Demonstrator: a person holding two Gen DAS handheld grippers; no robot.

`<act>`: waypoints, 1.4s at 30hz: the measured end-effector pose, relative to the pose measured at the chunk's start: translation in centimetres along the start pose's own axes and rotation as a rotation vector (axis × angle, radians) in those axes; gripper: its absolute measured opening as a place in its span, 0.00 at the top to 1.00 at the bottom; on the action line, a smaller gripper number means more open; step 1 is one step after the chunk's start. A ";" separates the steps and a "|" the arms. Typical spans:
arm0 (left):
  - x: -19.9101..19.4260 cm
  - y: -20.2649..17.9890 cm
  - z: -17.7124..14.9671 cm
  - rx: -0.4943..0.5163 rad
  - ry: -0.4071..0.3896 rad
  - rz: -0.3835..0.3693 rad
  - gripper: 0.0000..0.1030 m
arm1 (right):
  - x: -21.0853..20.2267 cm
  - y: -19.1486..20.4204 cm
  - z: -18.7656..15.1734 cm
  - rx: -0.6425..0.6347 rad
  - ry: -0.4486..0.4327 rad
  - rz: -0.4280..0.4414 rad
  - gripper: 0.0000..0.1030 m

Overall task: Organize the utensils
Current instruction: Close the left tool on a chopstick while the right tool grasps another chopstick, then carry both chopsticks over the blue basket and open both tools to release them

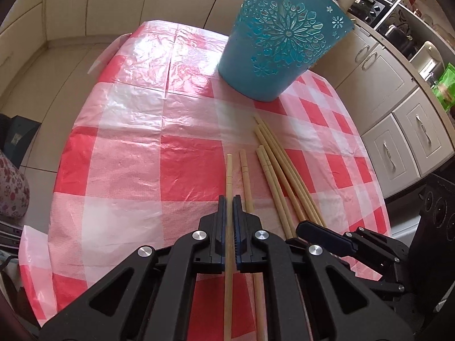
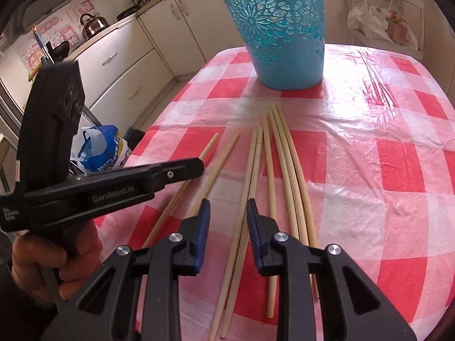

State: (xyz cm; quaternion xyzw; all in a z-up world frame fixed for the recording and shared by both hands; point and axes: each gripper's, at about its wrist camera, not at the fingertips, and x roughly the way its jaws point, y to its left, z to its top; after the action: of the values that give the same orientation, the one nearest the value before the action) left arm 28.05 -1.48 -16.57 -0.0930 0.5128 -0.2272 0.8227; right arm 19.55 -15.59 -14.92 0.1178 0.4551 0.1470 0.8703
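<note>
Several bamboo chopsticks (image 2: 280, 170) lie side by side on the red-checked tablecloth (image 2: 369, 170), pointing toward a blue perforated holder (image 2: 280, 28) at the far end. My left gripper (image 1: 229, 201) is shut on the leftmost chopstick (image 1: 229, 176), low at the table. It also shows in the right wrist view (image 2: 196, 164), its tip over that chopstick (image 2: 209, 146). My right gripper (image 2: 228, 207) is open above a pair of chopsticks (image 2: 250, 170), touching nothing. The holder (image 1: 280, 34) stands upright beyond the chopsticks (image 1: 280, 170); one stick end shows inside its rim.
The table edge drops off to the left toward kitchen cabinets (image 2: 122, 65) and a blue plastic bag (image 2: 99, 147) on the floor. Cabinets with drawers (image 1: 398, 130) stand to the right in the left wrist view. A rack with bags (image 2: 378, 20) stands behind the table.
</note>
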 end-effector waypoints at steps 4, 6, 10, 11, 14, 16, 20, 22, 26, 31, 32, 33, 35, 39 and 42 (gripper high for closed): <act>-0.8 0.5 -0.1 -0.019 -0.022 -0.007 0.96 | 0.2 1.2 0.4 -0.029 -0.004 0.023 0.74; -1.3 0.8 0.0 -0.032 -0.035 -0.010 0.96 | 0.7 1.9 0.8 -0.048 0.000 0.027 0.74; -2.4 1.7 0.0 -0.048 -0.055 -0.014 0.96 | 2.5 2.5 1.5 -0.071 0.043 -0.055 0.74; -2.6 1.8 0.0 -0.049 -0.059 -0.015 0.96 | 2.7 2.5 1.6 -0.084 0.043 -0.072 0.75; -2.9 2.2 -0.2 -0.052 -0.065 -0.019 0.96 | 3.3 3.4 1.9 -0.154 0.044 -0.133 0.77; -2.8 2.2 -0.3 -0.059 -0.066 -0.025 0.96 | 3.7 3.9 2.0 -0.212 0.036 -0.161 0.85; -3.1 2.1 -0.5 -0.061 -0.077 -0.039 0.95 | 4.0 3.7 2.3 -0.238 0.037 -0.148 0.94; -3.3 1.8 -0.5 -0.051 -0.085 -0.040 0.96 | 3.5 2.7 2.3 -0.178 0.035 -0.099 0.94; -3.6 1.5 -0.6 -0.038 -0.092 -0.039 0.96 | 1.1 0.8 2.1 -0.038 -0.016 0.021 0.94; -4.0 0.4 -0.7 -0.009 -0.109 -0.021 0.96 | -2.3 -1.5 1.6 0.094 -0.103 0.106 0.94; -4.1 0.0 -0.7 0.002 -0.114 -0.018 0.96 | -3.0 -2.1 1.5 0.125 -0.119 0.128 0.94; -4.3 -0.5 -0.7 0.015 -0.120 -0.012 0.96 | -3.6 -2.8 1.4 0.156 -0.133 0.148 0.94; -4.6 -1.5 -0.6 0.043 -0.136 0.004 0.96 | -4.6 -4.1 1.3 0.217 -0.156 0.179 0.94; -5.4 -3.5 -0.6 0.096 -0.172 0.027 0.96 | -5.7 -6.3 1.2 0.303 -0.181 0.217 0.94; -6.1 -4.7 -0.6 0.137 -0.197 0.046 0.96 | -6.4 -7.1 1.2 0.332 -0.198 0.231 0.94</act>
State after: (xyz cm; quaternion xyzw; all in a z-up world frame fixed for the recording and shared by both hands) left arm 23.91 -2.70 -10.16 -0.0466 0.4149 -0.2323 0.8785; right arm 18.12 -24.58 -11.76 0.3246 0.3689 0.1565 0.8568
